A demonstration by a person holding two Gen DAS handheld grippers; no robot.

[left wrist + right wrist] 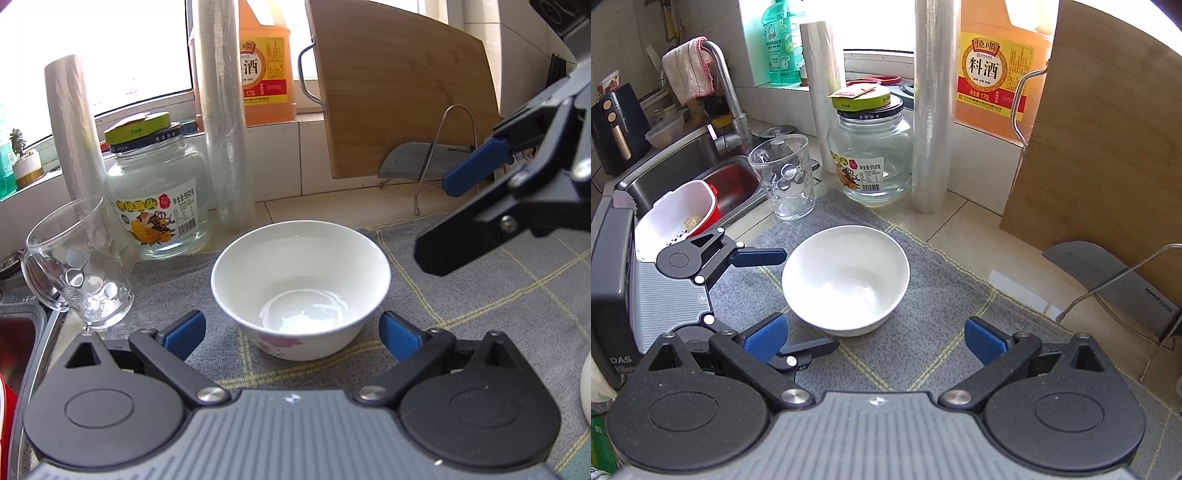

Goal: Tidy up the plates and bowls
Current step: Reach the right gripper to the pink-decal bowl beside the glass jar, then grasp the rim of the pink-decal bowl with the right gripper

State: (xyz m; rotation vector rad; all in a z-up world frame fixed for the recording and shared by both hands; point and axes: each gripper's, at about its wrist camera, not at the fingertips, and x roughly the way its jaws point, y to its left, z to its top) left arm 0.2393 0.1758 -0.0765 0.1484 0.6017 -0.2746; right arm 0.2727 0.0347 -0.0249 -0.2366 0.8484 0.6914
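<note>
Windowsill jug (995, 70) labelled "料酒"

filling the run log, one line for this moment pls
left gripper: open, around bowl | right gripper: open, near | bowl: upright on mat, ungripped

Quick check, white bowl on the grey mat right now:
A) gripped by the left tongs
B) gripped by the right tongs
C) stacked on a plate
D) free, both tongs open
D: the white bowl sits upright and alone on the grey mat, with the left tongs spread open on either side of it and the right tongs open short of it, neither touching it.
</note>
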